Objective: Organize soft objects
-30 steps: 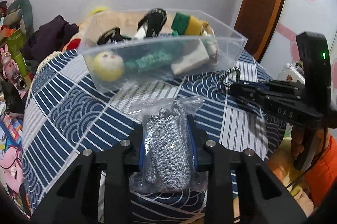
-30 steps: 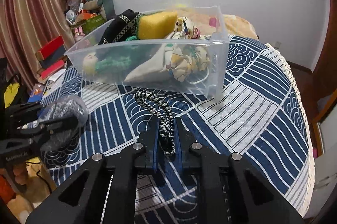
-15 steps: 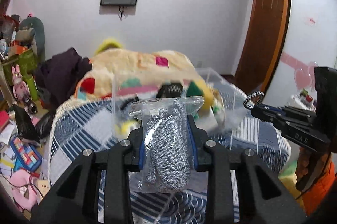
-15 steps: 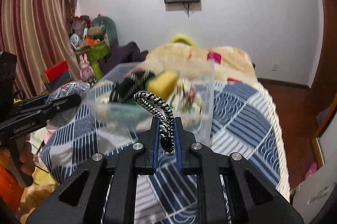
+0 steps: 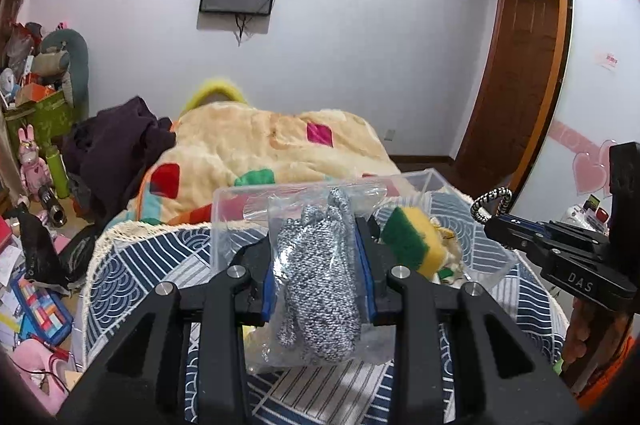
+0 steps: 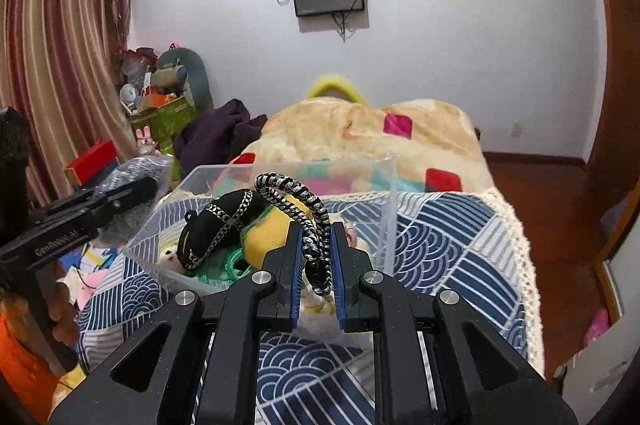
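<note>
My left gripper (image 5: 316,261) is shut on a clear plastic bag of grey-speckled knit fabric (image 5: 316,285), held above the near wall of the clear plastic bin (image 5: 224,221). My right gripper (image 6: 314,261) is shut on a black-and-white braided cord (image 6: 296,193) that arcs up over the bin (image 6: 390,193). Inside the bin lie a yellow-green sponge (image 5: 416,241), a black pouch with a chain strap (image 6: 218,225), a yellow soft toy (image 6: 260,241) and other soft things. Each gripper shows in the other's view: the right gripper (image 5: 490,223), the left gripper (image 6: 150,185).
The bin stands on a table under a blue-and-white patterned cloth (image 6: 448,237). Behind it is a bed with a cream blanket (image 5: 256,145) and dark clothes (image 5: 116,149). Toys and boxes clutter the floor at left (image 5: 28,289). A hand (image 6: 60,309) grips the left handle.
Both grippers have risen and tilted up with their loads; the bin now sits lower and closer under them, and the far wall and bed have come into view.
</note>
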A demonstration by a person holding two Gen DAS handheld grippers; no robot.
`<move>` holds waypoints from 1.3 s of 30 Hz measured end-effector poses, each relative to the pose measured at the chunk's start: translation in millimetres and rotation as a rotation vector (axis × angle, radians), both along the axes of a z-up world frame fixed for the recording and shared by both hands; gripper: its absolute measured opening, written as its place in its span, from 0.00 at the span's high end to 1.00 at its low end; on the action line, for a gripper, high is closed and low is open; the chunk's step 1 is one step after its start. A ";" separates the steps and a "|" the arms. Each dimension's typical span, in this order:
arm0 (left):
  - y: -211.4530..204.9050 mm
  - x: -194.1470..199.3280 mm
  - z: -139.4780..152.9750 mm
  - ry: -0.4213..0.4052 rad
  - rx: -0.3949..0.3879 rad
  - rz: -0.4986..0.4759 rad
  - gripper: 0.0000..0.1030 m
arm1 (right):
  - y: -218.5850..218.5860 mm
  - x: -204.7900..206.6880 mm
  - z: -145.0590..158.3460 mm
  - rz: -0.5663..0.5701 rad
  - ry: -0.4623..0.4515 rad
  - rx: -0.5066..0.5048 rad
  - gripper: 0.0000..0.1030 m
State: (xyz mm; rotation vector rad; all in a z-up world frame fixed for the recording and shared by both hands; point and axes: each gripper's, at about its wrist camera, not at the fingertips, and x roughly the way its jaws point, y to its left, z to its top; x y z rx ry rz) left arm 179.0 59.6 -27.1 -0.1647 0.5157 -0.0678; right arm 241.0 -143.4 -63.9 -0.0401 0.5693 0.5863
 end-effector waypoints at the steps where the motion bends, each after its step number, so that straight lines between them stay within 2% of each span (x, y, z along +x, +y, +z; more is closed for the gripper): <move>1: 0.2 5.1 -4.1 0.012 -0.004 -0.002 0.69 | 3.8 2.4 -3.1 0.006 0.010 -0.007 0.88; 10: 2.0 39.8 -35.8 0.115 -0.015 -0.003 0.68 | 17.0 12.0 -21.1 0.027 0.061 -0.065 0.88; 11: 2.2 41.8 -38.4 0.123 -0.015 -0.003 0.64 | 17.4 10.7 -21.2 0.021 0.053 -0.075 0.88; 14: 2.4 42.0 -41.4 0.129 -0.017 0.003 0.42 | 16.7 9.7 -19.6 0.022 0.054 -0.086 0.87; 15: 2.6 39.0 -41.0 0.119 -0.014 0.014 0.37 | 16.1 9.1 -19.0 0.024 0.056 -0.086 0.81; 16: 2.9 37.0 -40.3 0.112 -0.012 0.018 0.36 | 15.3 7.4 -18.2 0.022 0.052 -0.089 0.72; 18: 4.5 32.7 -38.6 0.109 -0.020 0.015 0.34 | 13.6 5.9 -16.6 0.013 0.038 -0.092 0.61; 22: 8.1 23.4 -32.4 0.108 -0.040 0.013 0.27 | 10.9 -0.7 -9.5 0.015 0.020 -0.083 0.57; 23: 8.4 19.4 -29.6 0.103 -0.046 0.011 0.26 | 9.8 -1.9 -7.3 0.016 0.012 -0.081 0.56; 25: 8.7 11.5 -22.6 0.087 -0.048 0.008 0.26 | 7.2 -8.0 -1.0 0.011 -0.015 -0.078 0.46; 27: 6.0 1.6 -14.2 0.067 -0.037 0.005 0.25 | 5.2 -14.4 6.3 0.012 -0.043 -0.076 0.43; 35: -8.9 -44.7 25.3 -0.056 0.013 -0.012 0.22 | -4.7 -43.1 39.2 0.014 -0.147 -0.026 0.42; 37: -13.1 -57.0 35.8 -0.094 0.025 -0.010 0.21 | -8.1 -55.2 48.2 0.019 -0.182 -0.010 0.38; 39: -17.2 -70.9 47.5 -0.136 0.036 -0.008 0.19 | -11.6 -65.5 55.5 0.021 -0.215 0.005 0.37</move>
